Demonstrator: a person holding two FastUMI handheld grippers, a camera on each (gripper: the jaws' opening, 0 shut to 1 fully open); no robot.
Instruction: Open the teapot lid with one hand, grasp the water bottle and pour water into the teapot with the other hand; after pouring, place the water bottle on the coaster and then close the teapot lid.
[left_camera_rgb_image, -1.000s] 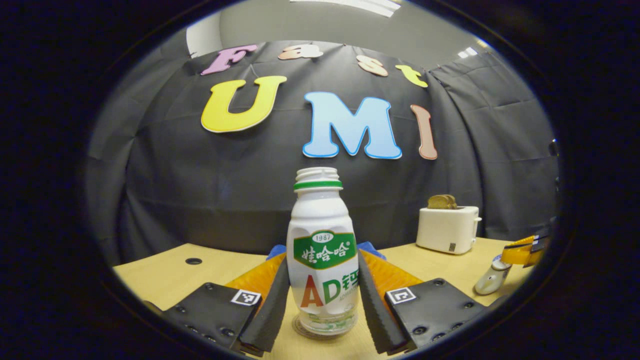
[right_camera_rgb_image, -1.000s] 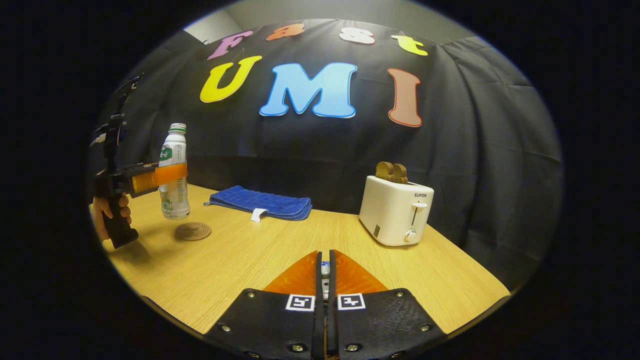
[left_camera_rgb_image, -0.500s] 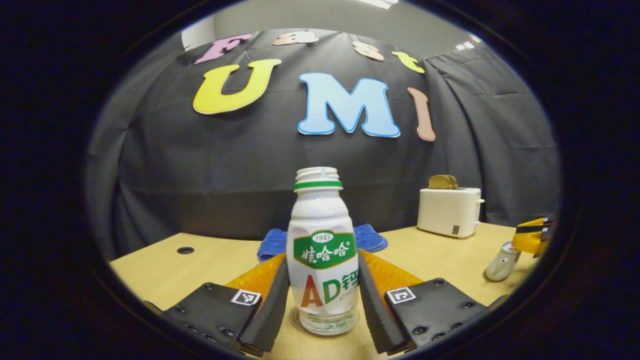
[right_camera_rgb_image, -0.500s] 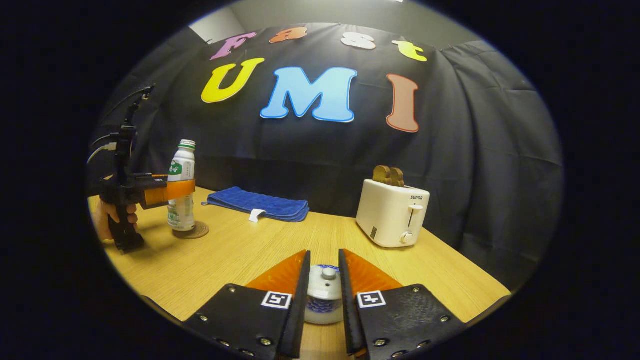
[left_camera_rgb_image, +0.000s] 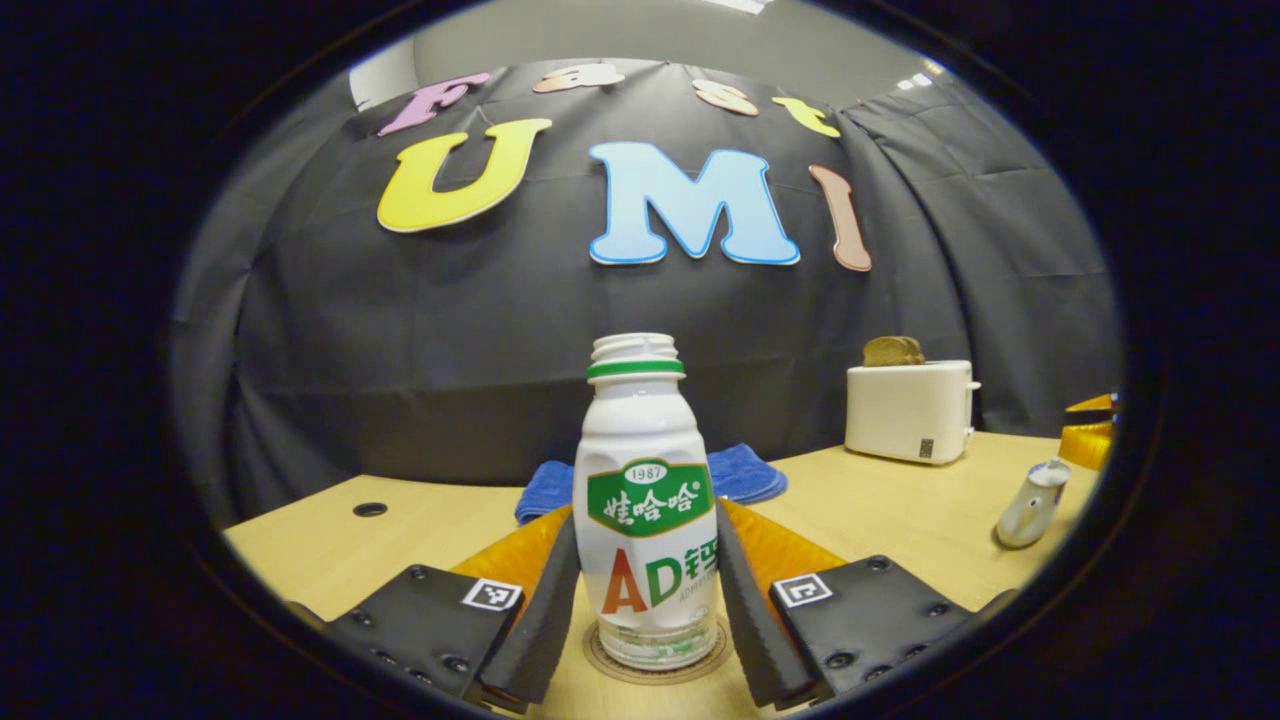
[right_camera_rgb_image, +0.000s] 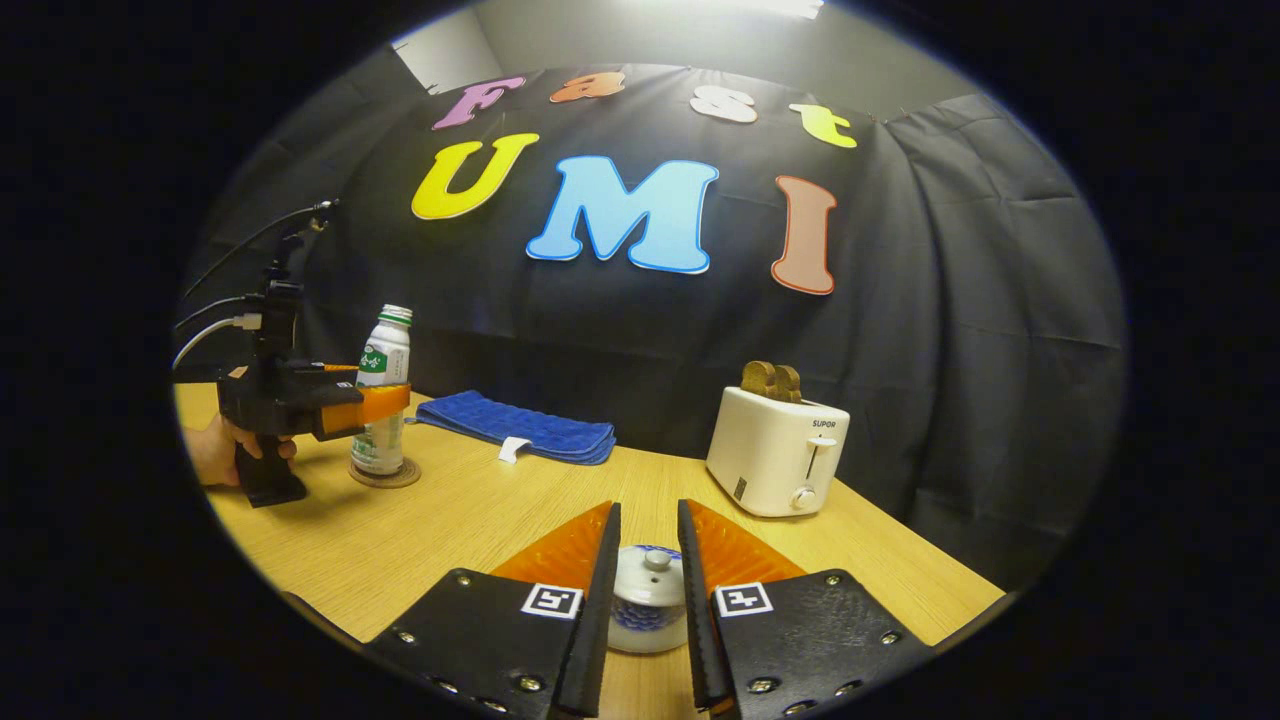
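Left gripper view: your left gripper (left_camera_rgb_image: 648, 600) pinches the bottle (left_camera_rgb_image: 646, 500) (standing on the coaster (left_camera_rgb_image: 655, 668)); right gripper (right_camera_rgb_image: 648, 610) spread around the teapot (right_camera_rgb_image: 648, 598).

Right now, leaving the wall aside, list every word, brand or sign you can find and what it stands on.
"SUPOR": front of the toaster.
Label of the water bottle: print, not read out here.
Square coded markers, no words: left gripper, right gripper.
Tag on the towel: too small to read.
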